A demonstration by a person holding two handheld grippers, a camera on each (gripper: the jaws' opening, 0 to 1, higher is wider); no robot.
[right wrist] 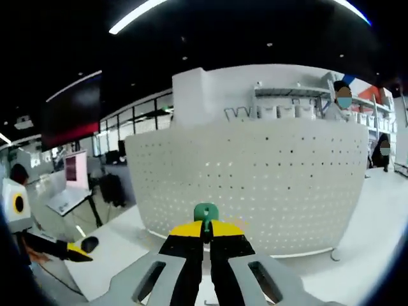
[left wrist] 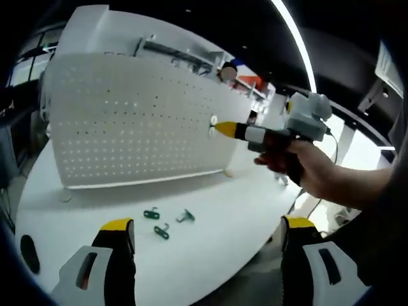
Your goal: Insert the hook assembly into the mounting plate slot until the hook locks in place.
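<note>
A white pegboard mounting plate (left wrist: 134, 121) stands upright on the white table (left wrist: 210, 242); it also faces me in the right gripper view (right wrist: 268, 185). My right gripper (right wrist: 205, 231) is shut on a green hook (right wrist: 206, 213) and holds it just in front of the board. In the left gripper view that same gripper (left wrist: 220, 129), held by a hand (left wrist: 306, 167), has its yellow tips at the board's right part. My left gripper (left wrist: 207, 229) is open low over the table. Three green hooks (left wrist: 167, 222) lie on the table between its jaws.
The table's rounded front edge runs under my left gripper, with floor beyond. Shelving (right wrist: 299, 108) and a white wall stand behind the board. A person (right wrist: 343, 95) is at the far right. Desks and a dark screen (right wrist: 73, 118) sit at the left.
</note>
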